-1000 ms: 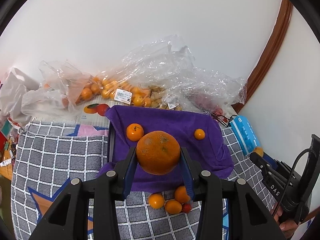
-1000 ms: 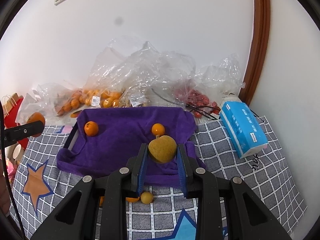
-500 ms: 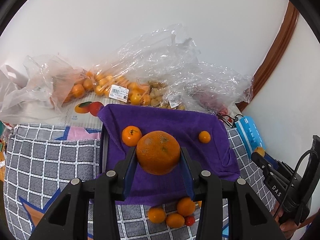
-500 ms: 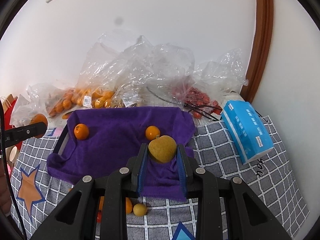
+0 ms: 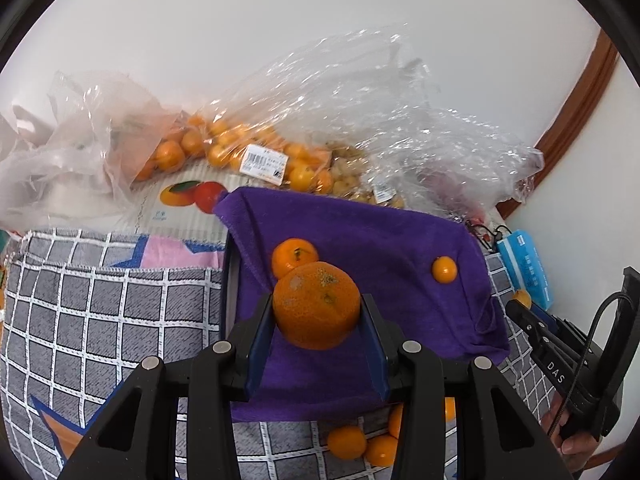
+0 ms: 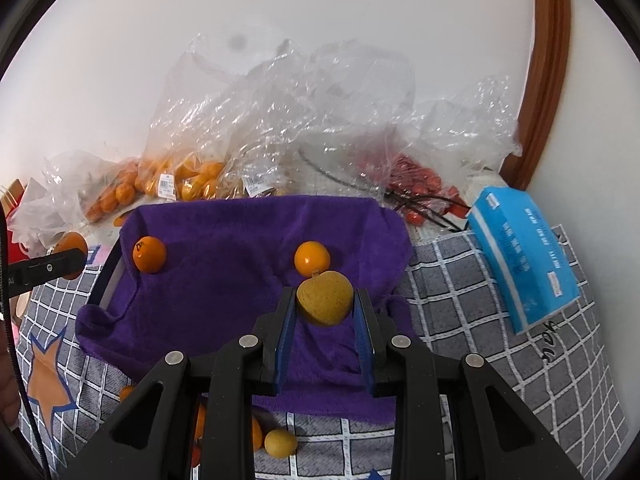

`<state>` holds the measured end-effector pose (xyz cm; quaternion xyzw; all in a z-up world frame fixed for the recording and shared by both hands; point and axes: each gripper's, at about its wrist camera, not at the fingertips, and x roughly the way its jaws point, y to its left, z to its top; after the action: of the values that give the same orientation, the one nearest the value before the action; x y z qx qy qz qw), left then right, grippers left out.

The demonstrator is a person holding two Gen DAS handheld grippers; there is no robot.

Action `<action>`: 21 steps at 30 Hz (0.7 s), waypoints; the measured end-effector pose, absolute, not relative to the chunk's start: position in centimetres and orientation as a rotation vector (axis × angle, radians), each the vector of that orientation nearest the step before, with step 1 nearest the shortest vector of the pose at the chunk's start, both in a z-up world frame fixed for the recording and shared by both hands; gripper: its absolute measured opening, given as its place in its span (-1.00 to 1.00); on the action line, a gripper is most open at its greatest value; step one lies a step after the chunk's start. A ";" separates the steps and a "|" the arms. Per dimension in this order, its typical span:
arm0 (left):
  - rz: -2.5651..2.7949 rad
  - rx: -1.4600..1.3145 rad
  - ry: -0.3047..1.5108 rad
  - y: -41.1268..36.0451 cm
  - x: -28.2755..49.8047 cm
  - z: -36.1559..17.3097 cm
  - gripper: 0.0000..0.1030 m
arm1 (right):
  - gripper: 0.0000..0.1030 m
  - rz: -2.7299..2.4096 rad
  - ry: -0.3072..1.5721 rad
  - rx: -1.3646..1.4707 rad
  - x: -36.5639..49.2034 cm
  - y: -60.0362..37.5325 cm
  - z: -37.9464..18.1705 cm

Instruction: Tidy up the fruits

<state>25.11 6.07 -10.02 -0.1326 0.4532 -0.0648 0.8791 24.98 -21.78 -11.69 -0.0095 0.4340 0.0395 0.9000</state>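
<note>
The left gripper (image 5: 317,316) is clamped on an orange (image 5: 317,305), with both pads pressing its sides at the widest part. The right gripper (image 6: 325,306) is clamped on a yellow fruit (image 6: 325,298) in the same manner. Gripping across the middle likely keeps each round fruit from rolling out of the jaws.

Both fruits are held above the purple cloth (image 6: 240,292), which is draped over a tray (image 5: 230,280). Only the tray's dark rim shows, at 9 o'clock of the cloth. The cloth probably cushions the fruit and stops it rolling.

Two fruits lie on the cloth:
- a mandarin (image 5: 294,256) at 12 o'clock of the orange, just behind it;
- a small orange fruit (image 5: 444,269) at 2 o'clock, well apart.

The separation suggests sorting by kind; by that reading, the orange belongs on the mandarin's side.

Loose fruit (image 5: 362,442) remains on the checked mat (image 5: 100,320) at 6 o'clock of the tray. Bags of fruit (image 5: 256,156) lie at 12 o'clock, against the wall. Sorting appears to be at an early stage.
</note>
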 end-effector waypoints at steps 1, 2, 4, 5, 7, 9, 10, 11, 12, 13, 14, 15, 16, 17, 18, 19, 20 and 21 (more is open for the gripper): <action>-0.133 -0.283 0.952 6.3 25.2 -10.4 -0.23 | -0.45 0.085 0.904 -0.020 25.2 -21.7 -12.1; -0.134 -0.290 0.961 6.4 25.4 -10.8 -0.23 | -0.45 0.088 0.908 -0.021 25.4 -21.6 -12.3; -0.134 -0.301 0.981 6.5 25.8 -11.6 -0.23 | -0.45 0.093 0.919 -0.023 25.7 -21.4 -12.9; -0.131 -0.302 0.994 6.5 26.0 -11.9 -0.23 | -0.45 0.094 0.925 -0.022 26.0 -21.3 -13.3; -0.122 -0.292 1.012 6.3 26.5 -12.5 -0.23 | -0.45 0.095 0.937 -0.019 26.4 -21.3 -14.0; -0.119 -0.282 1.026 6.0 26.9 -13.0 -0.23 | -0.45 0.093 0.951 -0.020 26.9 -21.4 -14.7; -0.123 -0.282 1.037 5.8 27.2 -13.4 -0.23 | -0.45 0.092 0.957 -0.021 27.1 -21.4 -15.1; -0.125 -0.282 1.042 5.8 27.4 -13.6 -0.23 | -0.45 0.091 0.964 -0.022 27.4 -21.4 -15.5; -0.124 -0.280 1.048 5.6 27.6 -13.9 -0.23 | -0.45 0.089 0.969 -0.024 27.6 -21.4 -15.8; -0.124 -0.277 1.053 5.6 27.8 -14.1 -0.23 | -0.45 0.088 0.975 -0.025 27.9 -21.5 -16.1; -0.124 -0.274 1.060 5.5 28.0 -14.3 -0.23 | -0.45 0.089 0.978 -0.025 28.0 -21.5 -16.3; -0.123 -0.274 1.065 5.4 28.2 -14.5 -0.23 | -0.45 0.090 0.982 -0.026 28.2 -21.5 -16.6; -0.121 -0.272 1.072 5.3 28.4 -14.8 -0.23 | -0.45 0.090 0.986 -0.029 28.4 -21.5 -16.8; -0.117 -0.267 1.077 5.3 28.5 -15.0 -0.23 | -0.45 0.088 0.991 -0.035 28.5 -21.5 -17.1; -0.112 -0.260 1.082 5.2 28.7 -15.2 -0.23 | -0.45 0.089 0.993 -0.040 28.6 -21.4 -17.3; -0.107 -0.252 1.085 5.1 28.8 -15.4 -0.23 | -0.45 0.092 0.996 -0.044 28.8 -21.3 -17.5; -0.106 -0.250 1.088 5.1 28.9 -15.6 -0.23 | -0.45 0.093 0.998 -0.046 28.9 -21.2 -17.7; -0.106 -0.251 1.093 5.0 29.0 -15.8 -0.23 | -0.45 0.093 0.999 -0.049 29.1 -21.0 -17.9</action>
<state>29.04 5.02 -15.77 -0.1189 0.5181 -0.0504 0.8455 29.05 -21.03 -17.86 -0.0236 0.4789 0.0448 0.8764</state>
